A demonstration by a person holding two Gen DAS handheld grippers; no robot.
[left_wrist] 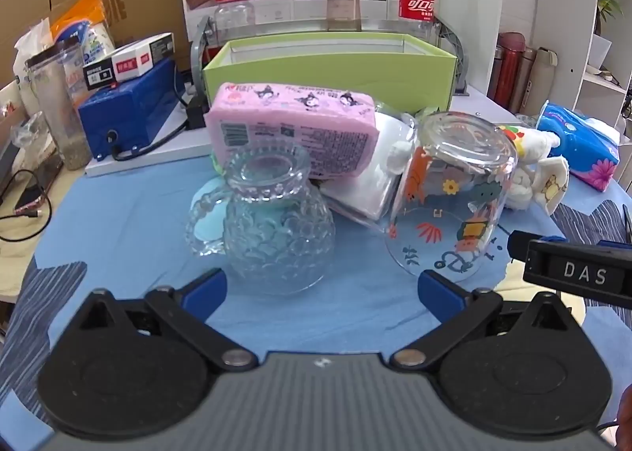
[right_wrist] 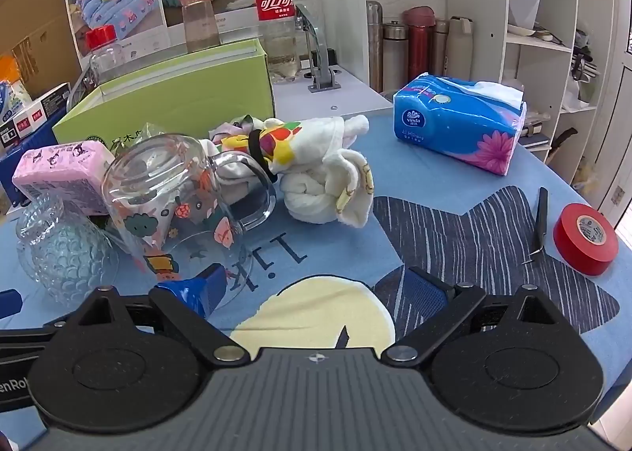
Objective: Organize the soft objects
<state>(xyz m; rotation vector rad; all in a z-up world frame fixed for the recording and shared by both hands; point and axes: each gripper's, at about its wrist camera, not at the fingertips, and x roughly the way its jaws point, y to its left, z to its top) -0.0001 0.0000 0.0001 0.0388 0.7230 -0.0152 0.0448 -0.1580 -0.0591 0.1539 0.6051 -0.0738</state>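
Hovering low in frame, both grippers (left [left_wrist: 322, 287], right [right_wrist: 314, 289]) spread wide and empty; towel bundle [right_wrist: 316, 170] lies mid-frame ahead of the right gripper, long axis left-right, behind the printed glass [right_wrist: 173, 198], right hand nearer.

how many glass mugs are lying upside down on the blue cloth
2. A bumpy clear mug sits left, in front of the pink pack. A cartoon-printed mug leans to its right, beside the white towels. Clutter behind them could hide more.
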